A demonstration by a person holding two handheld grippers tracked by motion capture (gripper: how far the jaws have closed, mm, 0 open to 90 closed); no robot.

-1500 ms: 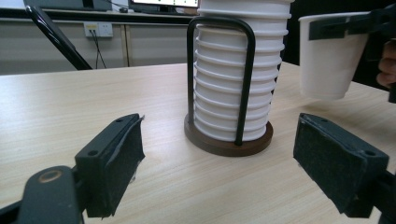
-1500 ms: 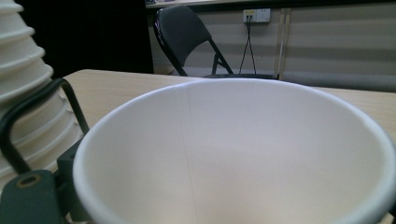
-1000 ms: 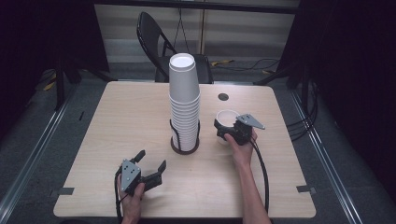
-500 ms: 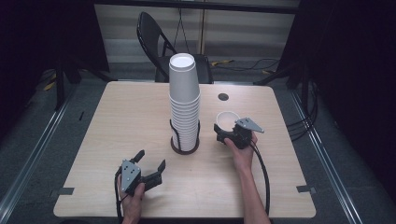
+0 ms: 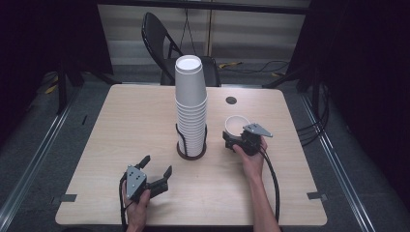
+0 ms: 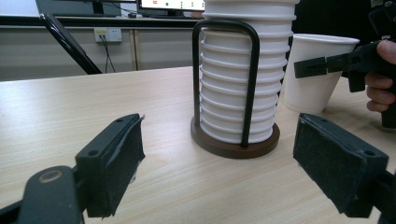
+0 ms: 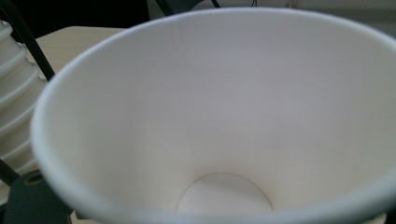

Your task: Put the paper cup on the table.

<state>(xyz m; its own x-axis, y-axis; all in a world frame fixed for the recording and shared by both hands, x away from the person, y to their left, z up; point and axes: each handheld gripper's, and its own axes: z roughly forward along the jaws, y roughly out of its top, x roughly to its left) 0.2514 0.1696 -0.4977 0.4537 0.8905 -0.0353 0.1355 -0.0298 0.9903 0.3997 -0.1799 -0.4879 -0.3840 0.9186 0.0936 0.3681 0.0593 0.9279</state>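
Observation:
A tall stack of white paper cups (image 5: 191, 104) stands in a black wire holder with a round brown base (image 5: 191, 151) at the middle of the table. To its right, my right gripper (image 5: 232, 137) is shut on the rim of a single white cup (image 5: 236, 123), which sits upright close to the tabletop. The right gripper view looks straight into that cup (image 7: 224, 116), with the stack (image 7: 14, 98) at the left edge. My left gripper (image 5: 157, 173) rests open near the front left. Its view shows the stack (image 6: 243, 88), the single cup (image 6: 310, 79) and the right gripper (image 6: 322, 65).
A black folding chair (image 5: 159, 34) stands behind the wooden table (image 5: 125, 121). A small dark round hole (image 5: 231, 100) sits in the tabletop behind the single cup. Cables trail from both grippers toward the front edge. Dark curtains flank the table.
My right gripper and its cup have shifted slightly to the right. The left gripper has stayed where it was, still open.

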